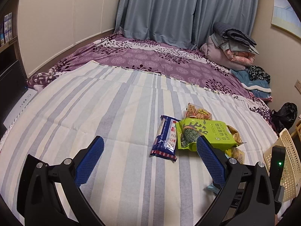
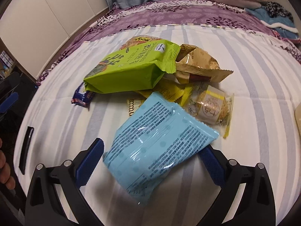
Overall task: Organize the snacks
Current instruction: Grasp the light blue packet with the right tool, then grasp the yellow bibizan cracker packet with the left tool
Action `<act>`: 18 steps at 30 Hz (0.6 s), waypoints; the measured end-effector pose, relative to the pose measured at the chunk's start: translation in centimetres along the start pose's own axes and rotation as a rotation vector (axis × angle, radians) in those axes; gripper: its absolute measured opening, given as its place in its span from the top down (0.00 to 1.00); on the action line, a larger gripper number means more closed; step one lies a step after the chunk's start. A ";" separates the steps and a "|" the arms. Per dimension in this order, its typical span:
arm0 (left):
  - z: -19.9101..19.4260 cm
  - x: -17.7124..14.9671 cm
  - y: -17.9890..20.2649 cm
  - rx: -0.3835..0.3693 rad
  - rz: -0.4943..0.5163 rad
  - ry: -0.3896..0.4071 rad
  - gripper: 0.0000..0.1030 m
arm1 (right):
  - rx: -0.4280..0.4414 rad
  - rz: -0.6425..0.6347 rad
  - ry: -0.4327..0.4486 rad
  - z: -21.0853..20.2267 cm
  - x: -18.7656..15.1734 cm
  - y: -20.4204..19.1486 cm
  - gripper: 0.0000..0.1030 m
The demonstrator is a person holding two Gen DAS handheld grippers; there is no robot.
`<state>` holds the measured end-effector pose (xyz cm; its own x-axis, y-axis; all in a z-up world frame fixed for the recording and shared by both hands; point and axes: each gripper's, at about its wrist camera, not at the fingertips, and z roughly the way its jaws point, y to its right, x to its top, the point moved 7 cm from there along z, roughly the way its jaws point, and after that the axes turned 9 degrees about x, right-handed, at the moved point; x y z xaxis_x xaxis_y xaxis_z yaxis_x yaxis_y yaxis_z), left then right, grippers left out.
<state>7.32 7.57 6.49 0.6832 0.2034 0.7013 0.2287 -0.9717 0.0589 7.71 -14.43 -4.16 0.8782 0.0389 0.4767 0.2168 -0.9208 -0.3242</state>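
A pile of snacks lies on the striped bedsheet (image 1: 122,113). In the left wrist view I see a blue packet (image 1: 165,137), a green seaweed bag (image 1: 207,133) and an orange cracker pack (image 1: 197,112). My left gripper (image 1: 149,146) is open and empty, hovering before the pile. In the right wrist view a light blue packet (image 2: 156,146) lies between the wide-apart fingers of my right gripper (image 2: 152,150), which is open. Behind it lie the green seaweed bag (image 2: 131,69), a tan bag (image 2: 199,64) and a clear-wrapped pastry (image 2: 210,107).
A cream perforated basket (image 1: 289,162) stands at the bed's right edge. Folded blankets (image 1: 231,47) and clothes (image 1: 254,79) sit at the far right corner. A purple floral sheet (image 1: 150,60) covers the far bed. A dark device (image 2: 26,146) lies at left.
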 end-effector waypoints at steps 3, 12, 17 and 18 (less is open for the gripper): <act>0.6 -0.7 0.6 -0.003 0.016 -0.019 0.03 | -0.021 -0.039 -0.001 0.2 0.1 -0.1 0.05; 2.1 -2.8 3.4 -0.027 0.086 -0.080 0.03 | -0.008 -0.045 0.018 -2.0 -1.1 1.7 0.33; 2.5 -3.6 5.3 -0.033 0.128 -0.097 0.03 | -0.016 -0.019 0.037 -3.4 -1.6 3.6 0.40; 2.7 -3.9 5.8 -0.037 0.137 -0.103 0.03 | -0.030 -0.017 0.042 -3.7 -1.7 4.0 0.41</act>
<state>7.84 1.48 2.22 0.7743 0.0785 0.6279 0.1044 -0.9945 -0.0045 5.47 -19.61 -3.24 0.8556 0.0387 0.5162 0.2179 -0.9315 -0.2912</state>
